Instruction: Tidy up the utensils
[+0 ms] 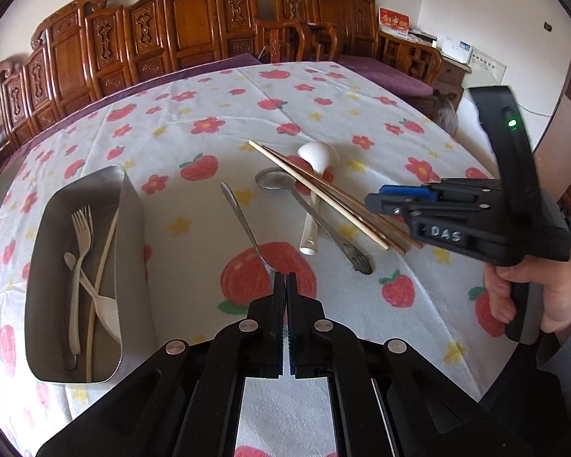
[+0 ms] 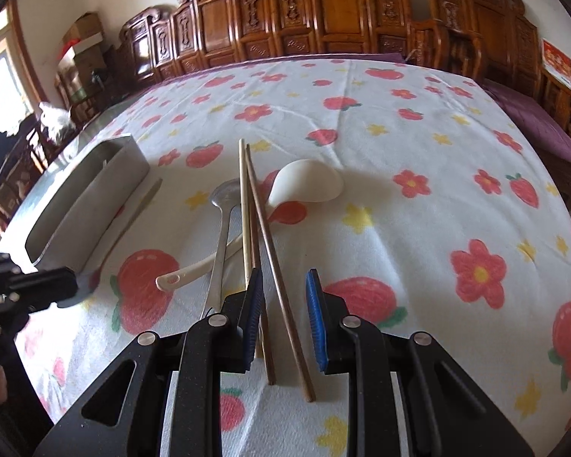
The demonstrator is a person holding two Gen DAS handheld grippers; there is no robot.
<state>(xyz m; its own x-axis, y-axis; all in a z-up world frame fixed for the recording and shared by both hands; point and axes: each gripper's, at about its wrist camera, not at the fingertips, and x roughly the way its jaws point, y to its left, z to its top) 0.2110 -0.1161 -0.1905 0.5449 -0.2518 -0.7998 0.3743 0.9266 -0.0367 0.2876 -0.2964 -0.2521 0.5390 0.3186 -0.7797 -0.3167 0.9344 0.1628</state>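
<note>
Steel tray (image 1: 133,205) at nine o'clock already holds forks and white pieces. My left claw (image 1: 285,278) is clamped on a metal spoon (image 1: 243,221); my right claw (image 2: 281,285) sits open around chopsticks (image 2: 255,221). Ladle (image 2: 308,184) and another spoon (image 2: 220,236) remain at twelve.

Left gripper (image 1: 285,280) with jaws clamped on metal utensil's handle (image 1: 247,224), steel tray (image 1: 83,266) seen alongside, chopsticks (image 1: 323,194) laid over spoons.
</note>
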